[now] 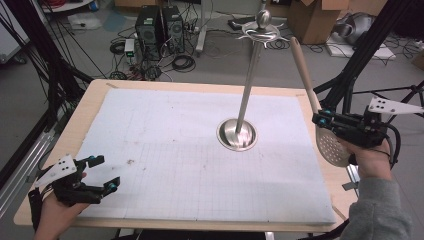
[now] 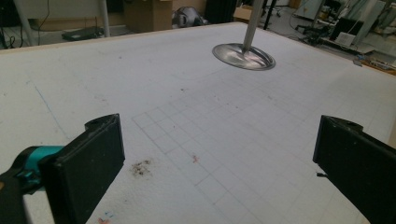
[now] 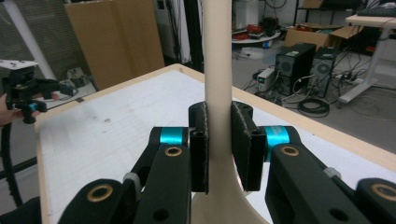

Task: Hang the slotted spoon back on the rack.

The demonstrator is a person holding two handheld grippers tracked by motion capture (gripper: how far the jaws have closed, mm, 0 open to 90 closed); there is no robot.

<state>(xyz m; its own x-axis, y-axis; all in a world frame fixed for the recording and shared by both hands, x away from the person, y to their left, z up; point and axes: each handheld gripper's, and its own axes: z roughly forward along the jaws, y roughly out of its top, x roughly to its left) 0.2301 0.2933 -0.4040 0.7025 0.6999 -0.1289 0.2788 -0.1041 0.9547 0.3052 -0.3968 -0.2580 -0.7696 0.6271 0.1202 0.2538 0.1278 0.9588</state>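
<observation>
No brand, label or writing can be read on anything here.

At the near left corner of the worktop [image 1: 95, 95], the left hand-held gripper [image 1: 102, 174] rests low on the white gridded mat [image 1: 165, 150], its jaws spread wide with nothing between them; in the left gripper view the two black pads [image 2: 88, 163] stand far apart over bare mat with a few dark specks.

Right of centre stands a metal stand [image 1: 248, 80]: a round dished base [image 1: 237, 135] on the mat, a thin upright pole, and at the top a ring of hooks [image 1: 260, 33] under a knob.

At the right edge, the right hand-held gripper [image 1: 318, 120] is raised above the worktop's edge and is clenched on a slotted spoon [image 1: 306, 75]. The jaws clamp the lower part of the pale handle, just above where it widens into the bowl; the right gripper view shows both pads pressed flat against the handle's sides. The spoon's long axis runs near upright, leaning slightly: the handle end points up and away, towards the stand's top but apart from it, and the perforated bowl [image 1: 331, 146] hangs below the jaws, in front of the person's hand [image 1: 372, 160].
</observation>
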